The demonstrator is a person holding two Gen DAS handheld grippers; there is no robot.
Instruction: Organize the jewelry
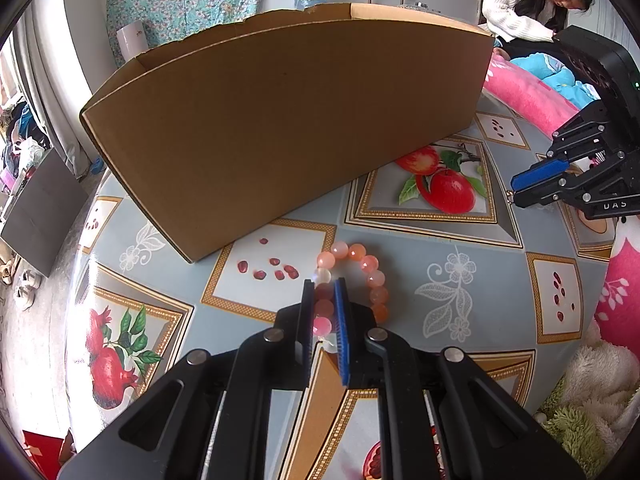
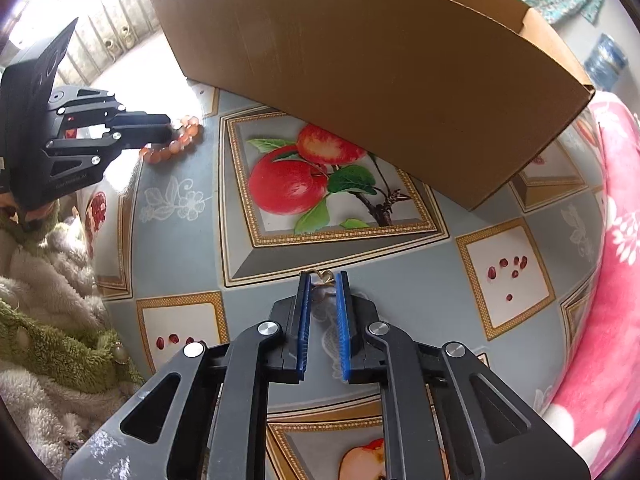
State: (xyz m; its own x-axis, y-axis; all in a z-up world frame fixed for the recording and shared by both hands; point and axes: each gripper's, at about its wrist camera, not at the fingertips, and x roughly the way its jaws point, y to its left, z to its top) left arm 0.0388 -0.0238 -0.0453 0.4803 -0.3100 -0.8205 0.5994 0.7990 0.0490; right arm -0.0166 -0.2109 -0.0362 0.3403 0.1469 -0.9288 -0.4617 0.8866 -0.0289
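A bracelet of pink and orange beads lies on the fruit-patterned tablecloth. My left gripper is shut on its left side, with beads pinched between the pads. The right wrist view shows that same gripper at the far left, on the bracelet. My right gripper points steeply down at the cloth, its blue pads narrowly apart and closed on a small gold jewelry piece at the tips. From the left wrist view the right gripper is at the right edge. A large open cardboard box stands behind both.
The box fills the back of the table. A pink blanket lies along the right side, and fluffy green and white fabric at the near left. A person in a white sweater sits beyond the table.
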